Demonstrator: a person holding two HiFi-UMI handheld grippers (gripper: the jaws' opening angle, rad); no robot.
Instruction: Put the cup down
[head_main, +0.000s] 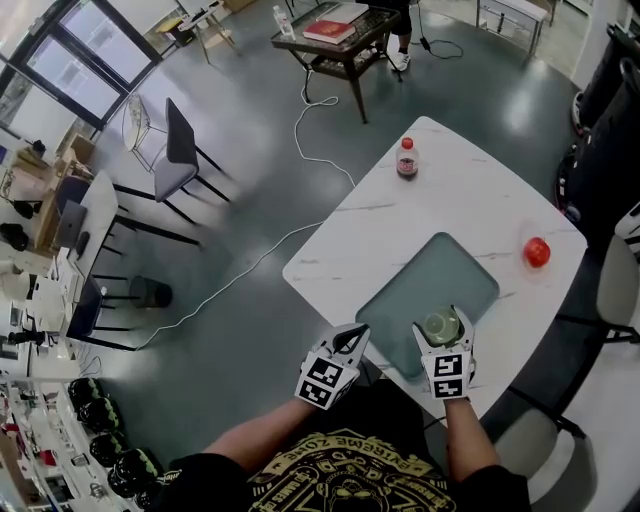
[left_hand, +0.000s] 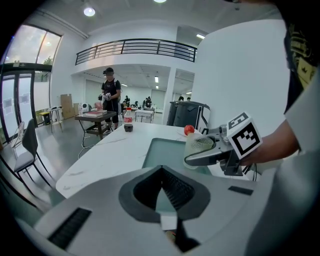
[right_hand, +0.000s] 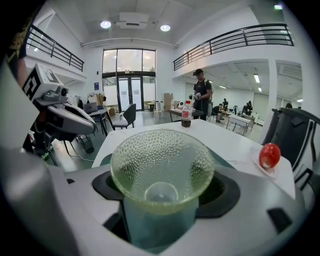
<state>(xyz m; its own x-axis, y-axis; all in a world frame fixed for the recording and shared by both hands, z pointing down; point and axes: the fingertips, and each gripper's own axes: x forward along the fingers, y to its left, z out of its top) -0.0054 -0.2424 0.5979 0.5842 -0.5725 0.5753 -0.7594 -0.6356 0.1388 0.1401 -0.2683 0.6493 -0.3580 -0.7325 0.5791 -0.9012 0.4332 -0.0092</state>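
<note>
While right gripper (head_main: 441, 325) clamps jaws on dimpled green glass cup (right_hand: 161, 167), cup sits upright over near edge of teal mat (head_main: 440, 270) on white bench (head_main: 450, 185); whether base touches mat unclear. Left gripper (head_main: 352, 338) empty, jaws together at tips, near mat's left corner. Capped bottle (head_main: 406, 158) at far side, red fruit (head_main: 537, 252) at right, both well apart from cup.

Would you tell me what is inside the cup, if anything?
The cup, gripped by the right claw, looks empty down to its bottom; the claw hides its outer base.
</note>
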